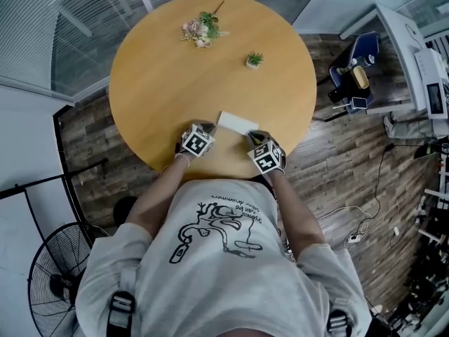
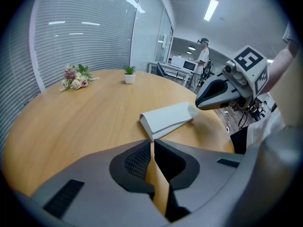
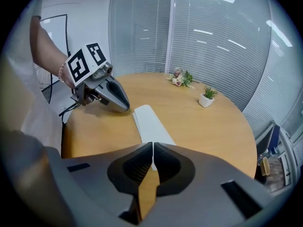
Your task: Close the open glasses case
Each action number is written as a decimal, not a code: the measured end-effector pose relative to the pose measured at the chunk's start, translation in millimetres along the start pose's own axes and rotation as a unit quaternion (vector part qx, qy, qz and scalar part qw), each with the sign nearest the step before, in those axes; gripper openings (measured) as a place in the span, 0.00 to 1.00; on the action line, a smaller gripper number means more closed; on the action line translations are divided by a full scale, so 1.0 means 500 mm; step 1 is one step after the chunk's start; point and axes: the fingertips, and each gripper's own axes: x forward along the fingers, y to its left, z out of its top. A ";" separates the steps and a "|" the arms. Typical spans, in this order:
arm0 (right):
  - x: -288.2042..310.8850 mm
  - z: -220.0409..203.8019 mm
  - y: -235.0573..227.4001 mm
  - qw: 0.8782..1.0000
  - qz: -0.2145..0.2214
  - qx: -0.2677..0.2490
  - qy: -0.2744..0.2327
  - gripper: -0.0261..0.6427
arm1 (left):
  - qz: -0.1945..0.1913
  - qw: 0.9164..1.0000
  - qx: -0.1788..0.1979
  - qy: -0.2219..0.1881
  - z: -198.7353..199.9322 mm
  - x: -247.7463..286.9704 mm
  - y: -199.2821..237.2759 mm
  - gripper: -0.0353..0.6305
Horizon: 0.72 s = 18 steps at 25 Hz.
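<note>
Head view: closed glasses case (image 1: 237, 123); left hand-held gripper (image 1: 209, 128), right hand-held gripper (image 1: 254, 136) closed, empty.

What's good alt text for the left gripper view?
A white glasses case lies on a wooden table just beyond the left gripper, whose jaws are shut and empty. The right gripper points at the case's far end; a potted plant and flowers sit further back.

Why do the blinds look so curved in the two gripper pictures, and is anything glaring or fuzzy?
Left gripper view: the wide-angle lens bows the blinds and the table edge, the corners go dark, and a ceiling light glares. Right gripper view: same bowing; its own fingers, so near the lens, look soft. Head view: even light, only faint shadows by the glasses case.
</note>
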 end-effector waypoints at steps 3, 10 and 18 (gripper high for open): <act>-0.015 0.024 -0.003 1.000 -0.005 0.015 -0.017 0.06 | 0.012 1.000 -0.012 -0.020 0.010 -0.025 0.006 0.11; -0.057 0.082 -0.014 0.996 -0.016 0.063 -0.067 0.06 | 0.033 0.997 -0.033 -0.066 0.050 -0.101 -0.004 0.10; -0.136 0.154 -0.027 0.989 -0.023 0.090 -0.116 0.06 | 0.041 0.990 -0.039 -0.129 0.130 -0.193 -0.037 0.09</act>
